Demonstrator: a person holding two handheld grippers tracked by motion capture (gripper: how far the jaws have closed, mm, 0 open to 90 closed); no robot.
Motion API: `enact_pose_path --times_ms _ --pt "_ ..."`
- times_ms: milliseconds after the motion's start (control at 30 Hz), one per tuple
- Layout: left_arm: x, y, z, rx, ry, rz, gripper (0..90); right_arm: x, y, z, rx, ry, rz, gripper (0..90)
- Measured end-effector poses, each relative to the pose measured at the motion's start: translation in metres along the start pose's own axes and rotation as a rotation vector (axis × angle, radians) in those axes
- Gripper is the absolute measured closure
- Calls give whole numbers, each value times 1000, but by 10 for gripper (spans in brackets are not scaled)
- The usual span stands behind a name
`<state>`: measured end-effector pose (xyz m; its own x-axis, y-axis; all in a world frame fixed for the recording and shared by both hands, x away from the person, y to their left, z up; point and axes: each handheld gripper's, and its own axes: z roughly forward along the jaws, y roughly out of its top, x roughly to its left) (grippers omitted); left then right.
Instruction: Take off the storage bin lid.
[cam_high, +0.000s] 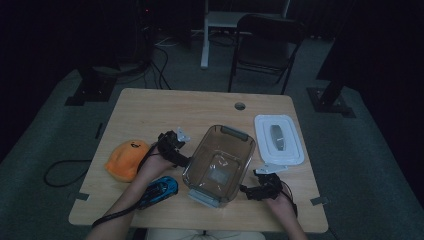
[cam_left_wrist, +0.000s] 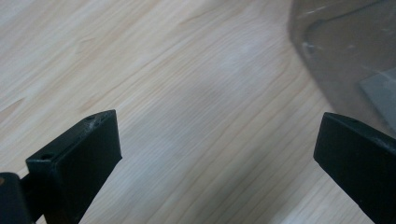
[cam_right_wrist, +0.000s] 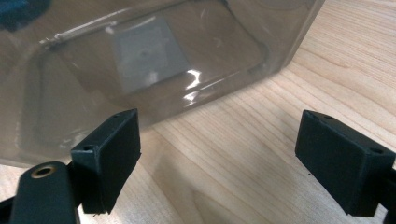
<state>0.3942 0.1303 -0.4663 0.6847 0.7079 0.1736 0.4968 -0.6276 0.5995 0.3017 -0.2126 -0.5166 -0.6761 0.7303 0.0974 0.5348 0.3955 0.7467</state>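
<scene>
A clear plastic storage box (cam_high: 220, 162) with grey end handles stands empty near the table's middle. Its white lid (cam_high: 278, 138) lies flat to its right. My left gripper (cam_high: 187, 161) is at the box's left wall, open, with bare wood between its jaws; the box's corner (cam_left_wrist: 345, 56) shows at the upper right of the left gripper view. My right gripper (cam_high: 243, 189) rests open by the box's near right corner, the jaws wide apart, and the box's wall (cam_right_wrist: 154, 60) rises just beyond them.
An orange plush toy (cam_high: 126, 158) lies at the table's left and a blue toy car (cam_high: 161, 190) sits near the front edge under the left forearm. A cable hole (cam_high: 240, 106) is at the far side. A folding chair (cam_high: 267, 45) stands behind the table (cam_high: 150, 110).
</scene>
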Motion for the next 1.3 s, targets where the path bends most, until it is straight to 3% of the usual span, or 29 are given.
enact_pose_path --times_ms 133,367,600,833,867,1000,1033,1167,1300 --pt "9 -7 -9 -10 5 -30 13 -1 -3 -1 3 -14 3 139" --pt "14 -18 -28 -50 -27 -68 13 -8 -10 -11 -13 -44 3 139" --pt "16 -28 -49 -108 -36 -62 13 -20 -23 -25 -33 -89 35 138" --pt "27 -44 -78 -133 30 -119 13 -26 -33 -36 -49 -101 42 135" --pt "32 -49 -85 -120 49 -147 13 -26 -35 -37 -52 -95 37 134" --pt "36 -55 -91 -105 72 -158 13 -25 -37 -38 -43 -114 30 135" --pt "43 -69 -98 -86 95 -180 13 -24 -39 -39 -24 -120 29 136" --pt "50 -88 -105 -72 116 -214 13 -25 -44 -41 -12 -147 30 137" --pt "57 -104 -106 -21 182 -238 13 -26 -48 -45 -8 -165 46 137"
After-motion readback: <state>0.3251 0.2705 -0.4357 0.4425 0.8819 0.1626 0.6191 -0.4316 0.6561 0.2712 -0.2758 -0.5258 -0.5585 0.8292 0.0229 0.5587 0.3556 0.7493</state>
